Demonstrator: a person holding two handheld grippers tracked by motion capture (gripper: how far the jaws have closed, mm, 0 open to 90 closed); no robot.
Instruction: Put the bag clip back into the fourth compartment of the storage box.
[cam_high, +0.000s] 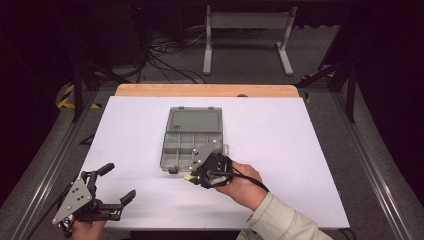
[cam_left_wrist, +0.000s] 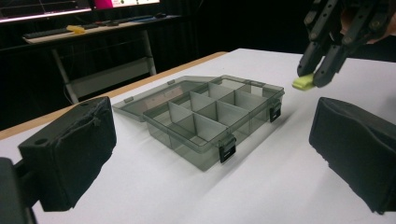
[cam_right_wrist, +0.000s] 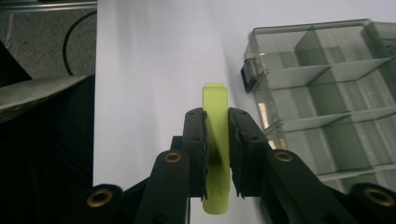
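Observation:
A flat yellow-green piece (cam_right_wrist: 215, 105) sits pinched between the two black pads of my right gripper (cam_right_wrist: 216, 154), which is shut on it. In the high view that gripper (cam_high: 196, 177) hovers just in front of a smoky grey compartment box (cam_high: 190, 147), with the yellow-green piece (cam_high: 188, 177) poking out to the left. The box's lid (cam_high: 194, 120) lies open and flat behind it, and its compartments look empty. My left gripper (cam_high: 116, 183) rests near the table's front left corner, open, with nothing between its pads (cam_left_wrist: 70, 154). Its view shows the box (cam_left_wrist: 205, 121) and the right gripper (cam_left_wrist: 322, 56) holding the piece (cam_left_wrist: 303, 82) above the table.
The white table top (cam_high: 280, 150) has a wooden strip (cam_high: 205, 90) along its far edge. Metal rails run down both sides. Beyond the table stand a white frame (cam_high: 247, 35) and loose cables on the floor (cam_high: 165, 55).

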